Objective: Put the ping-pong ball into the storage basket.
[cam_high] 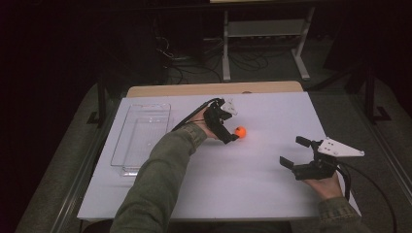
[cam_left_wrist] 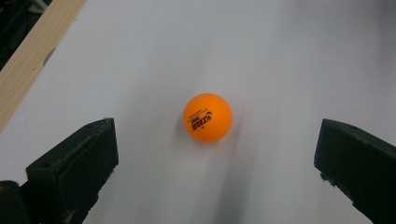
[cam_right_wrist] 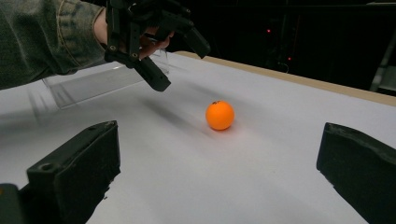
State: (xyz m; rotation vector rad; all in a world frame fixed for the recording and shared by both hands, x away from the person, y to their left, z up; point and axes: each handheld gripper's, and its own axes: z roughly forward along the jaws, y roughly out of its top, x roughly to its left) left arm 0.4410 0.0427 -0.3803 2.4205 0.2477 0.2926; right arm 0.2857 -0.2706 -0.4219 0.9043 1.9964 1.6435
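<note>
Approach step, likely a grasp: left gripper (cam_high: 232, 127) spread wide, empty, hovering at orange ball (cam_high: 240, 131) mid-table (cam_high: 252, 184). Right gripper (cam_high: 296, 153) spread, idle at 4 o'clock. Next: lower, straddle ball, close.

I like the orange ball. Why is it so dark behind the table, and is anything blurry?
High view: light falls on the white table, the room behind stays dark. Left gripper view: the ball is sharp, print readable. Right gripper view: the left gripper and sleeve look slightly smeared.

Overhead plus two low jaw-cams
</note>
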